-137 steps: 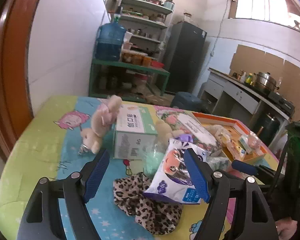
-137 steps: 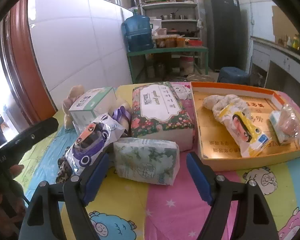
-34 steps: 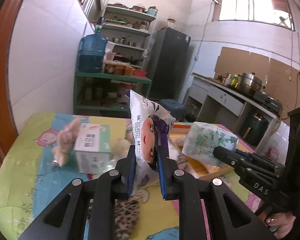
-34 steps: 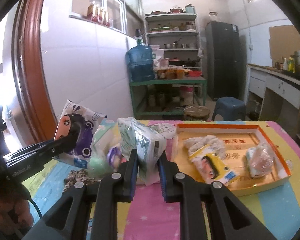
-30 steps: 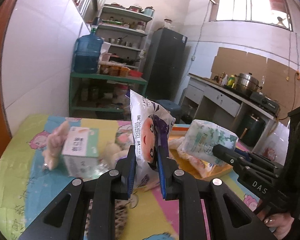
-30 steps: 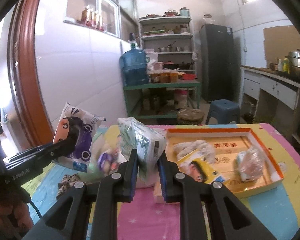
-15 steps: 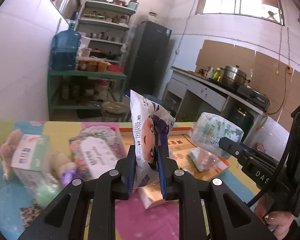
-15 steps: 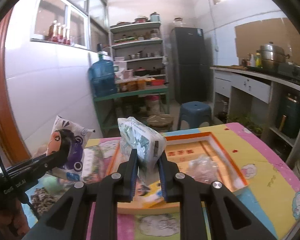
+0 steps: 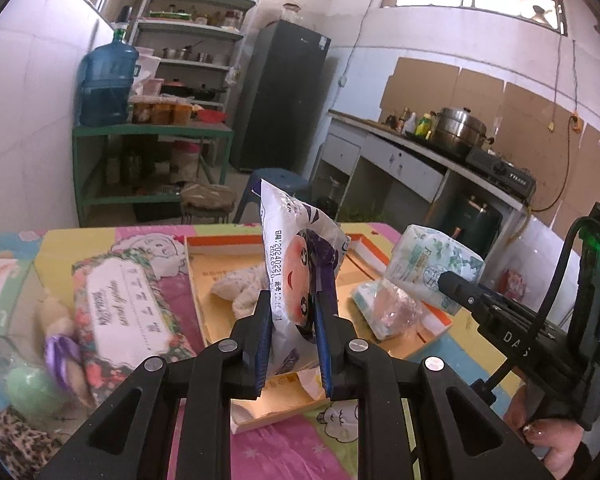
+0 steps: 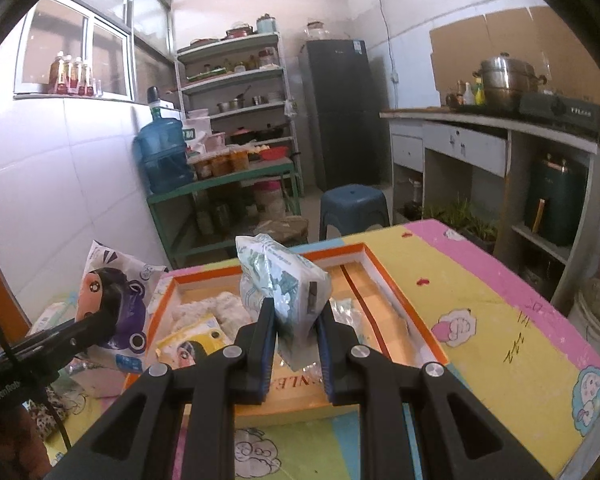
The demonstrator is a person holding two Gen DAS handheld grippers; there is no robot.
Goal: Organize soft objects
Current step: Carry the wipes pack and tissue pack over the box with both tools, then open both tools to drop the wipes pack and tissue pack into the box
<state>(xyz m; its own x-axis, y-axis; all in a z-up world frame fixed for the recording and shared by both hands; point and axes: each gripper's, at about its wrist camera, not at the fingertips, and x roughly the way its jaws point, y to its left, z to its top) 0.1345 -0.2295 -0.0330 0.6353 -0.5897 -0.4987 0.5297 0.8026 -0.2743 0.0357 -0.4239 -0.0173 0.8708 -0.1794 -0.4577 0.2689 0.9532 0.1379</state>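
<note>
My left gripper [image 9: 293, 312] is shut on a white and purple tissue pack [image 9: 300, 264] with a cartoon face, held upright above the near left part of the orange-rimmed cardboard tray [image 9: 220, 240]. My right gripper [image 10: 296, 322] is shut on a green-leaf tissue pack [image 10: 280, 280], held over the same tray [image 10: 384, 272]. Each pack shows in the other view: the leaf pack [image 9: 432, 268] at right, the cartoon pack [image 10: 112, 300] at left. In the tray lie a white fluffy cloth [image 9: 244, 288], a clear bag [image 9: 388, 308] and a yellow pack [image 10: 188, 344].
On the cartoon tablecloth left of the tray lie a large floral tissue pack [image 9: 124, 308], a white and green box [image 9: 0, 292], a small plush toy [image 9: 60, 328] and a leopard-print cloth [image 9: 16, 444]. A blue stool [image 10: 354, 204] and green shelf [image 10: 220, 184] stand beyond the table.
Both grippers have swung right with their packs, from over the table's left clutter to over the tray. The grips have not changed.
</note>
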